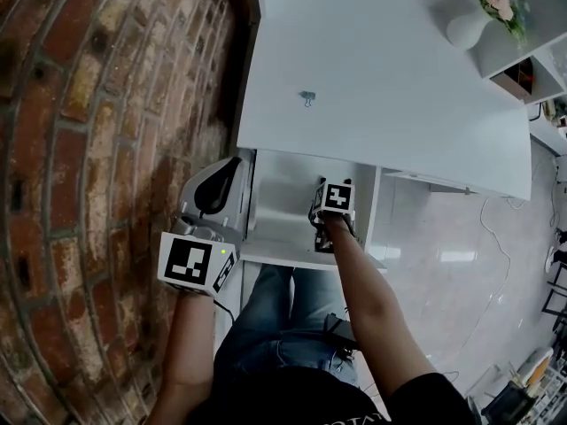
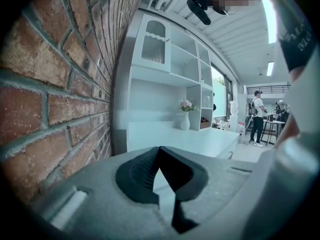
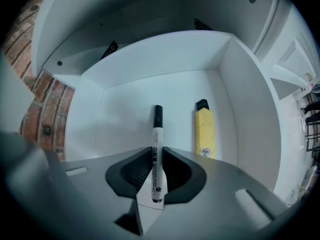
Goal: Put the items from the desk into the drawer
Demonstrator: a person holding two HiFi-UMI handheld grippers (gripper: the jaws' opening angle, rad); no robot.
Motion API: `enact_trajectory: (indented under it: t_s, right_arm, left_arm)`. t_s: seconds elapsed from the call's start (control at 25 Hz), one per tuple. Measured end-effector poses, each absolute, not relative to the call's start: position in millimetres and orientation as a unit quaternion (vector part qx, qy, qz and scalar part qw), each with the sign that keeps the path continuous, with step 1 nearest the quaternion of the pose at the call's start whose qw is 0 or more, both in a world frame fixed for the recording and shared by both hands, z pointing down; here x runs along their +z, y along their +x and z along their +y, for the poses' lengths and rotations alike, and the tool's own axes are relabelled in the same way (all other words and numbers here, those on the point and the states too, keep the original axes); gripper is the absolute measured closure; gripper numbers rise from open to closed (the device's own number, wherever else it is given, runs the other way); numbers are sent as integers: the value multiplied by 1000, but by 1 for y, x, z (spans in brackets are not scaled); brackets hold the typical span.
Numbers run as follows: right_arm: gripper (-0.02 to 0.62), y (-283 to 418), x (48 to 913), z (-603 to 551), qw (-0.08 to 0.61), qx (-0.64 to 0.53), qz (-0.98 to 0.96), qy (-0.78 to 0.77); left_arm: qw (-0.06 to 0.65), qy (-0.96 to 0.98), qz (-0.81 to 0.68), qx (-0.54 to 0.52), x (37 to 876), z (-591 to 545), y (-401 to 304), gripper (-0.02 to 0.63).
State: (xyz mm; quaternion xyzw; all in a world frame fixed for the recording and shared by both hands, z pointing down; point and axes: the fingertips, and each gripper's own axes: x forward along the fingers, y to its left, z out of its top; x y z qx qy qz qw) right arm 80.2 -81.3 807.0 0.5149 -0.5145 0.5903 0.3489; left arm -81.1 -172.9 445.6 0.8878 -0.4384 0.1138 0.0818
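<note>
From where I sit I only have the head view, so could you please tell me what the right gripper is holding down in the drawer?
Observer: The right gripper is clamped on a white marker with a black cap, which points into the drawer.
Operator: Thank you. Is anything lying in there?
Observer: Yes, a yellow utility knife lies on the drawer floor, to the marker's right in the right gripper view and apart from it.
Operator: And the left gripper?
Observer: The left gripper is empty, its jaws together at the tips, beside the brick wall.
</note>
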Motion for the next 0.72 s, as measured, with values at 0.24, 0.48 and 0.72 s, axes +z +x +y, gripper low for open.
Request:
enact_trajectory:
  t_s: [0.24,0.48,0.72]
  right_arm:
    - [514,84,823,-75,371,589,-495,519]
    - [451,81,824,-72,364,604,-496,507]
    - [454,78,791,-67,355,614,-493,503]
  left_arm:
    - [84,883,-444,127,451,-166,-87,606]
    - [85,879,-452,123,447,-164,-89,606]
    - [87,880,-451,116,438,-162,-85,606]
